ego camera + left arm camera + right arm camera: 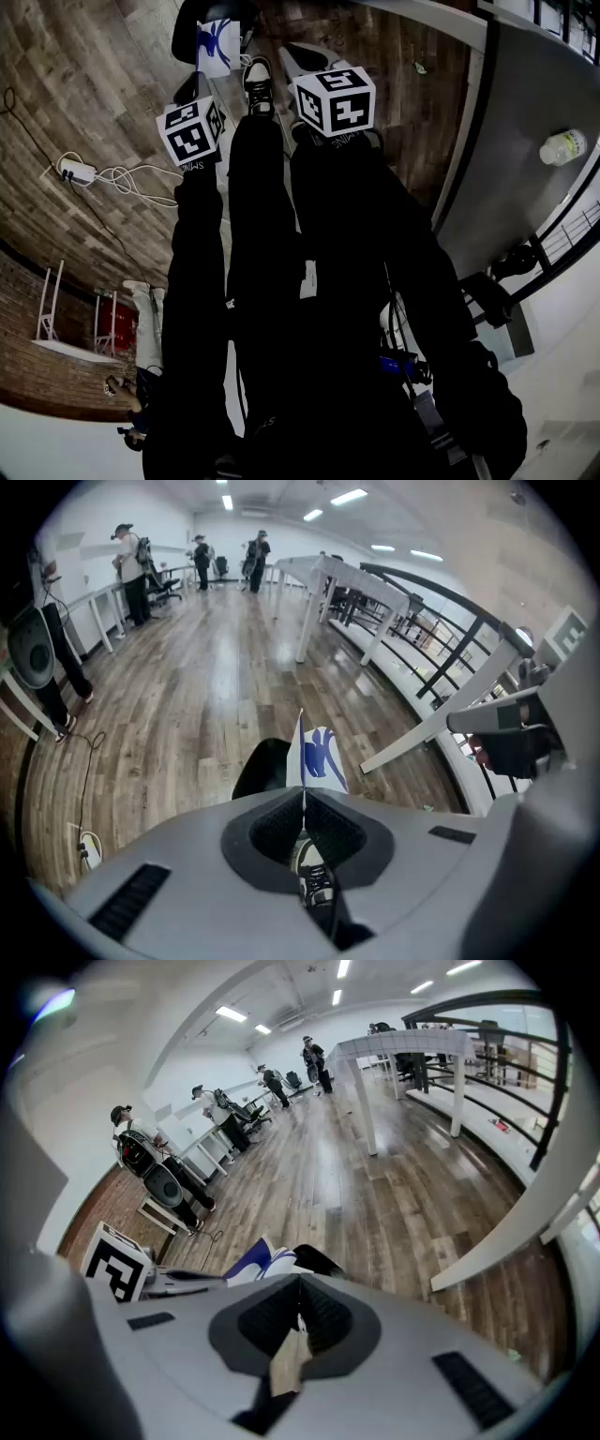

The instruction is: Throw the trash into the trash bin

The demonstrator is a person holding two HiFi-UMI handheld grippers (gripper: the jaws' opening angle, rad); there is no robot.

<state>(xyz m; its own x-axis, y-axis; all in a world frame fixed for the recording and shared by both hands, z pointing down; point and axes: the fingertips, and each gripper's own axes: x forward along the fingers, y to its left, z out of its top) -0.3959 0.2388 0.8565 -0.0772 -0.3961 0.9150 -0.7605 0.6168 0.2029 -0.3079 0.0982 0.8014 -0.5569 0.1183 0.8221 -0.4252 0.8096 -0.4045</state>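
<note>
In the head view, a white power strip point(77, 171) lies on the wood floor point(84, 75) at 9 o'clock. The left hand-held gripper point(303, 795) is clenched on the trash point(319, 757), a thin white and blue paper. The trash is at 11 o'clock, right by the black trash bin point(262, 766). The right hand-held gripper point(300, 1288) is at 12 o'clock, clenched with nothing in it. A bottle point(562, 147) rests on the grey surface point(506, 112) at 2 o'clock.
</note>
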